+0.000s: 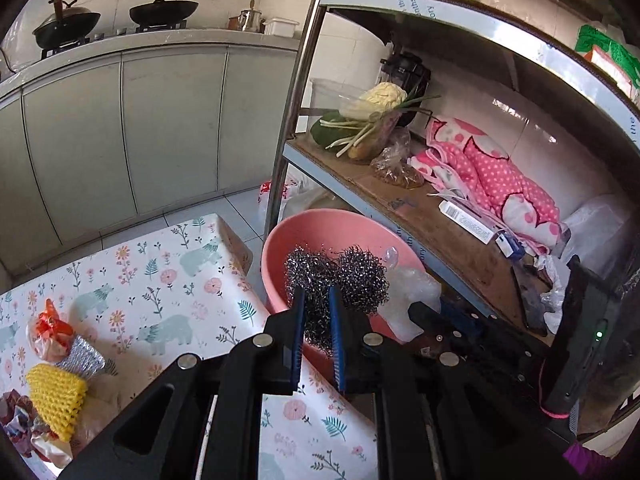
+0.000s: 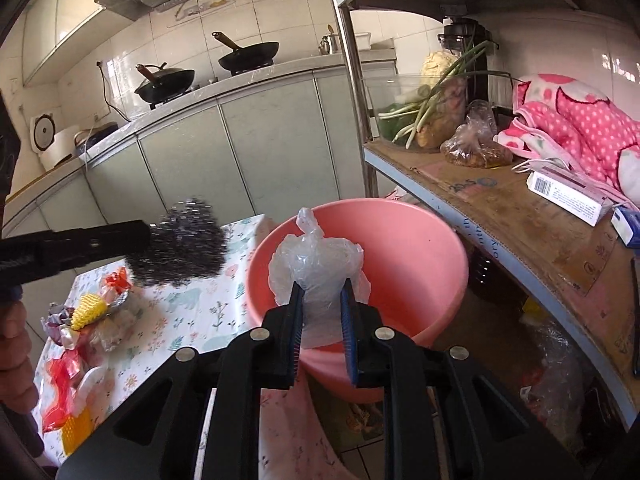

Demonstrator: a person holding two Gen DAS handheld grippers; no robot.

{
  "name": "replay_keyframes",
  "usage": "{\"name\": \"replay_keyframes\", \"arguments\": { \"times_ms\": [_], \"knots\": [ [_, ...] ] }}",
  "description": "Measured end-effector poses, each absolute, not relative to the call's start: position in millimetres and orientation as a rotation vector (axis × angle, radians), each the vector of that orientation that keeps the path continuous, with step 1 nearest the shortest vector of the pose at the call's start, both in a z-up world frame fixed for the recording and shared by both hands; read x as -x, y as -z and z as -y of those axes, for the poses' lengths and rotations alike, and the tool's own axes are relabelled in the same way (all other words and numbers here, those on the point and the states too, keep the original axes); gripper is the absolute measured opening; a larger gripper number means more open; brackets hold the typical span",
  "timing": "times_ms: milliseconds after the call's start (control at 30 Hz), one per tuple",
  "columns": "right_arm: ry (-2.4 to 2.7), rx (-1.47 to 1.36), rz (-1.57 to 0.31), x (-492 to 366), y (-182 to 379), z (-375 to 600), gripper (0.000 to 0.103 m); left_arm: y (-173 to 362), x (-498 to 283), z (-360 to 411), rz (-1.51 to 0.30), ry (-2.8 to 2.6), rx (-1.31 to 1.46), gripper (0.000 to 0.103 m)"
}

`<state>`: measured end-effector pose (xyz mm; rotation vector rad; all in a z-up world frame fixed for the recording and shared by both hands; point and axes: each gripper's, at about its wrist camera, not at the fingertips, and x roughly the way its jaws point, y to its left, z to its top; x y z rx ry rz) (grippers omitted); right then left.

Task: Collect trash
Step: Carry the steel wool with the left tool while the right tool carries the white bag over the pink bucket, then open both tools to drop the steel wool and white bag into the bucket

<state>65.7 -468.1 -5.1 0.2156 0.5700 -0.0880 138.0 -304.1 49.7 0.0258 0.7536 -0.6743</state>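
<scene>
My left gripper (image 1: 317, 298) is shut on a grey steel-wool scourer (image 1: 340, 276) and holds it over the near rim of the pink basin (image 1: 280, 248). In the right wrist view the scourer (image 2: 180, 240) hangs left of the basin (image 2: 420, 248), over the table edge. My right gripper (image 2: 322, 290) is shut on a crumpled clear plastic bag (image 2: 316, 268) and holds it above the basin's inside. The bag also shows in the left wrist view (image 1: 408, 292), right of the scourer. More trash lies on the floral table: a yellow foam net (image 1: 56, 396), an orange wrapper (image 1: 50, 334), and foil scraps (image 1: 84, 356).
A metal rack with a cardboard-lined shelf (image 1: 420, 216) stands right of the basin, holding vegetables (image 1: 372, 116), a pink dotted cloth (image 1: 492, 176) and small boxes (image 1: 468, 220). Its steel post (image 1: 292, 96) rises just behind the basin. Kitchen cabinets (image 1: 120, 140) with woks on top lie beyond.
</scene>
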Motion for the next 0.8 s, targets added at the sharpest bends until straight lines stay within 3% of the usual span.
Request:
{"name": "replay_keyframes", "arguments": {
  "times_ms": [467,667,800],
  "knots": [
    [0.139,-0.201,-0.674,-92,32,477,0.019,9,-172,352,-0.875,0.654,-0.082,0.015],
    [0.144,-0.219,-0.699,-94,36,480,0.038,9,-173,353,-0.889,0.647,-0.066,0.024],
    [0.152,-0.230,-0.699,-93,37,482,0.041,4,-172,350,-0.894,0.667,-0.040,0.030]
  ]
}}
